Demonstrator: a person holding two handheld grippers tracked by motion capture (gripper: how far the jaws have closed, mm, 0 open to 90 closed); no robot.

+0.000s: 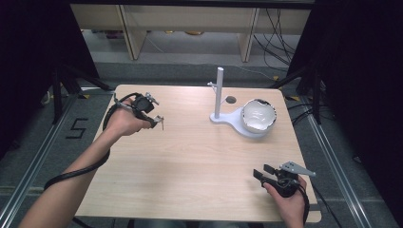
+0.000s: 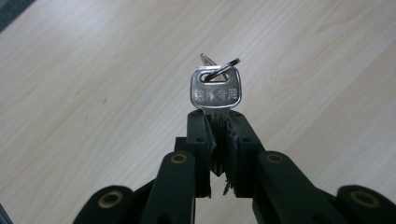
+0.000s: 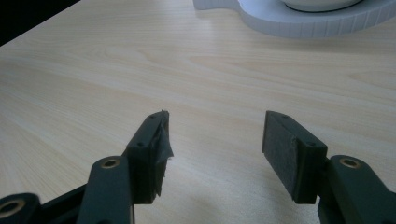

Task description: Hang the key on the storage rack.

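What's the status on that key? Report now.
Left gripper shut on small silver metal key, ring through its head, held above the wooden table. Right gripper open, holding nothing. Path to white hook stand clear.

A wide stretch of bare wooden table (image 1: 190, 161) lies open between the two hands, with room to pass anywhere across it. The one obstacle stands toward the far right: a white stand (image 1: 228, 118) with an upright post (image 1: 219, 90), holding a bowl (image 1: 258, 115).
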